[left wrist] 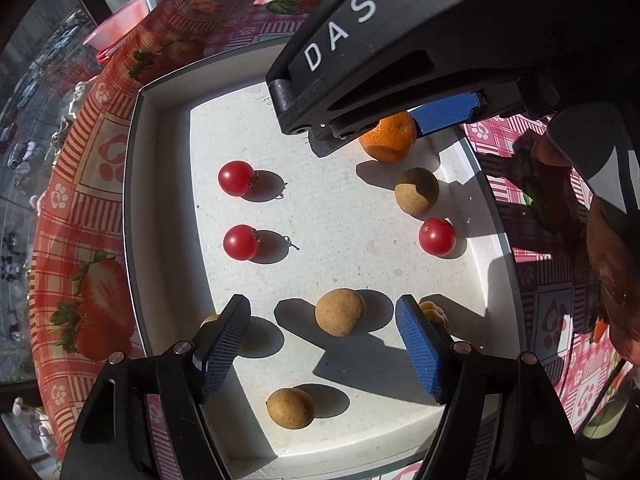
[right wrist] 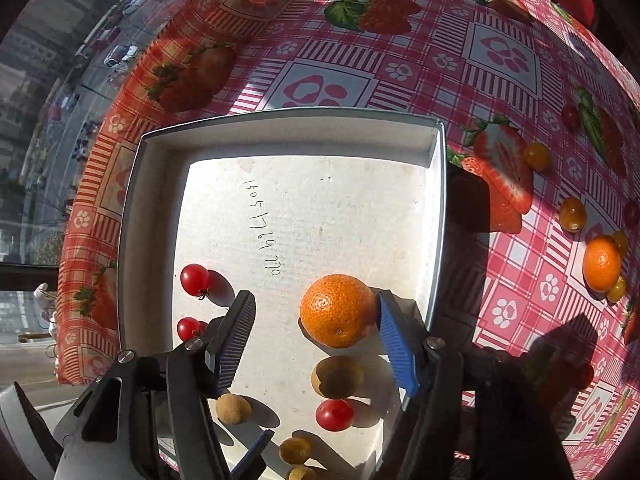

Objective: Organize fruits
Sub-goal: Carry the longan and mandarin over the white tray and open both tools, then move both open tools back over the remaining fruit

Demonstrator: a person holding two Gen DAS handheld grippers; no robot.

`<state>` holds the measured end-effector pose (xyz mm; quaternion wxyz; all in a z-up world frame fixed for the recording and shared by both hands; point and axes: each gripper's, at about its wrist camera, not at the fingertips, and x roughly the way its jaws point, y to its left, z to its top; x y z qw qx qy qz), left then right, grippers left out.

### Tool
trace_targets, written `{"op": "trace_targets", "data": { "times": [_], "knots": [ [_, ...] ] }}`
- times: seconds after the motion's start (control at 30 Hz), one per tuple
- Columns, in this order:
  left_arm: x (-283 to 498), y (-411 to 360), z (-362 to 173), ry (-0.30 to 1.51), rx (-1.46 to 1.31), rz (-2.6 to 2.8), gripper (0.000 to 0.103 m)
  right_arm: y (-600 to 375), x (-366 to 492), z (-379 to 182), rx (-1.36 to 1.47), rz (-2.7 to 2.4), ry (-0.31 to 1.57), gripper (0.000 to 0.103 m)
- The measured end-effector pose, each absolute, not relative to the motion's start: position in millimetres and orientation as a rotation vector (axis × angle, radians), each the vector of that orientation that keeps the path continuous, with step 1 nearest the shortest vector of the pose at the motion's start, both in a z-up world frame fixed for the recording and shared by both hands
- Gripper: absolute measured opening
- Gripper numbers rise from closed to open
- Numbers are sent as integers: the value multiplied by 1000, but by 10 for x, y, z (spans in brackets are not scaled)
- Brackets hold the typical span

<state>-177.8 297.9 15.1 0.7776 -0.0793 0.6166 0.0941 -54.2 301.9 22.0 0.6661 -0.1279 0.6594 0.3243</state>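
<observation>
Strawberry tablecloth (right wrist: 360,60), white tray (right wrist: 436,208), orange (right wrist: 338,310)

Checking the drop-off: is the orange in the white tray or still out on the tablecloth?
In the tray. The orange rests on the floor of the white tray, between the right gripper's open jaws.

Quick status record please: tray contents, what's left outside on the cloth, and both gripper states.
tray: white, shallow, on the strawberry-print tablecloth
in tray: one orange, three cherry tomatoes, several tan round fruits
left gripper: open, a tan fruit lies loose between its fingers
right gripper: open, orange sits beside the blue finger, not clamped
outside tray: second orange and small yellow fruits on the cloth
</observation>
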Motion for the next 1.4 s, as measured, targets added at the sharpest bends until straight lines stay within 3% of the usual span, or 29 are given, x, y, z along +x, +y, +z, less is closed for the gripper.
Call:
{"op": "trace_targets", "data": {
  "times": [0.1, 0.27, 0.5, 0.97, 1.4],
  "knots": [
    [-1772, 2960, 150, 1354, -168, 197, 78, 2954, -536, 339, -238, 751, 1479, 83],
    [-1780, 2909, 179, 1366, -137, 191, 78, 2770, -515, 564, -156, 728, 1457, 84],
    [-1757, 2760, 305, 1371, -84, 161, 78, 2170, -576, 733, -85, 618, 1435, 84],
    [-1212, 2235, 782, 1298, -1, 20, 78, 413, -749, 397, 49, 274, 1526, 84],
    [-797, 1832, 756, 1295, 12, -18, 78, 70, -547, 342, 92, 230, 1501, 84]
  ]
}}
